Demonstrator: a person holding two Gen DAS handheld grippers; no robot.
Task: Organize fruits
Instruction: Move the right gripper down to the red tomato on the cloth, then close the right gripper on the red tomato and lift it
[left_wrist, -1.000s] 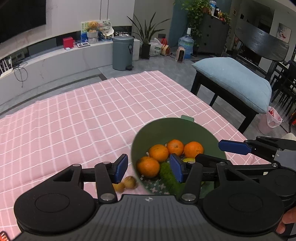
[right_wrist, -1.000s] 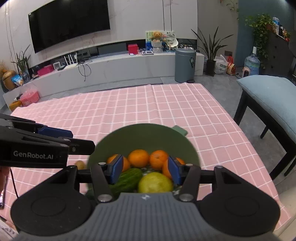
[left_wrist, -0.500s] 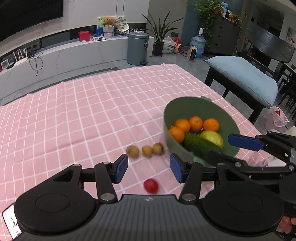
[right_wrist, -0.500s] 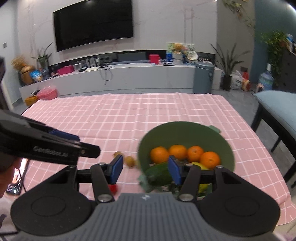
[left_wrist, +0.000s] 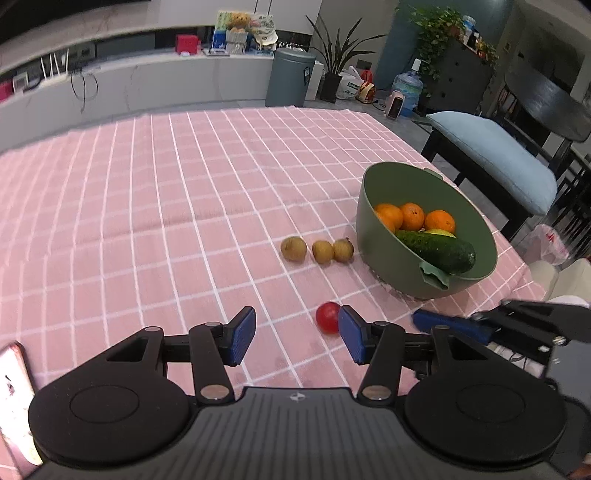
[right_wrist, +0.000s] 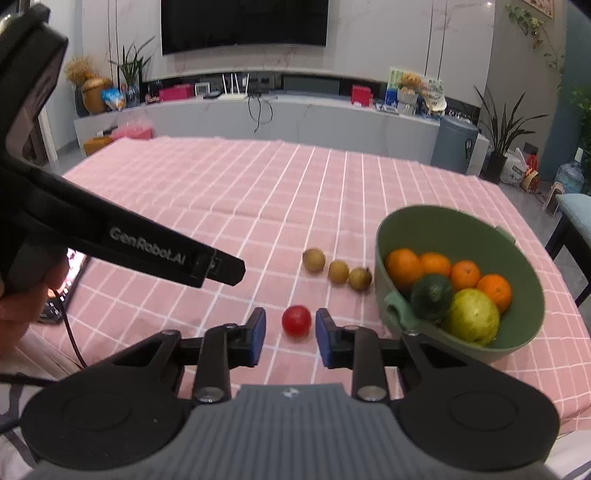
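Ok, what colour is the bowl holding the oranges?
Muted green bowl; clearest in the right wrist view.

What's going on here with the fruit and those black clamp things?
A person is sorting fruit on a pink checked tablecloth, holding a two-finger gripper in each hand. The right gripper is open and lined up on a small red round fruit; the left gripper is open and holds nothing. Three small brown round fruits lie in a row beside a green bowl, which contains oranges, a dark green cucumber and a yellow-green fruit.
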